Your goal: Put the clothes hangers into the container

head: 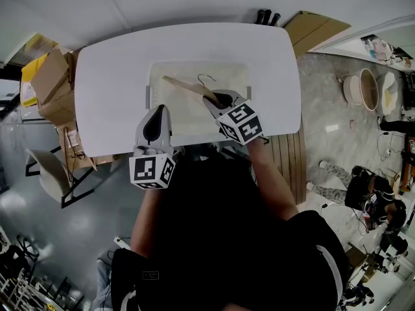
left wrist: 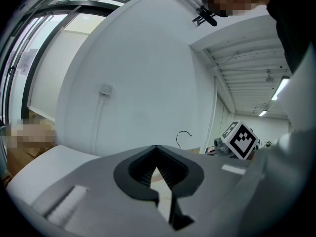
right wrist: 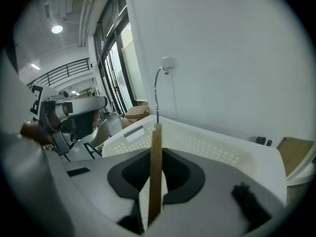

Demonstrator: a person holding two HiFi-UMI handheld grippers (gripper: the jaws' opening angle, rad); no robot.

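A wooden clothes hanger [head: 187, 86] with a thin metal hook [head: 207, 78] hangs tilted over the white perforated container [head: 194, 64] in the middle of the white table [head: 110, 76]. My right gripper [head: 217, 98] is shut on the hanger's near end. In the right gripper view the wood [right wrist: 155, 167] runs edge-on between the jaws, with the hook [right wrist: 158, 90] standing above the container's wall [right wrist: 197, 142]. My left gripper [head: 157, 111] hovers at the container's near-left corner, jaws together with nothing in them [left wrist: 159, 174]. From there I see the hook [left wrist: 183, 136] and the right gripper's marker cube [left wrist: 242, 139].
Cardboard boxes [head: 55, 83] are stacked off the table's left end, with a chair [head: 48, 173] below them. A wooden slatted board [head: 288, 167] lies at the near right, flat cardboard [head: 318, 28] at the far right, and round tubs [head: 366, 89] on the floor.
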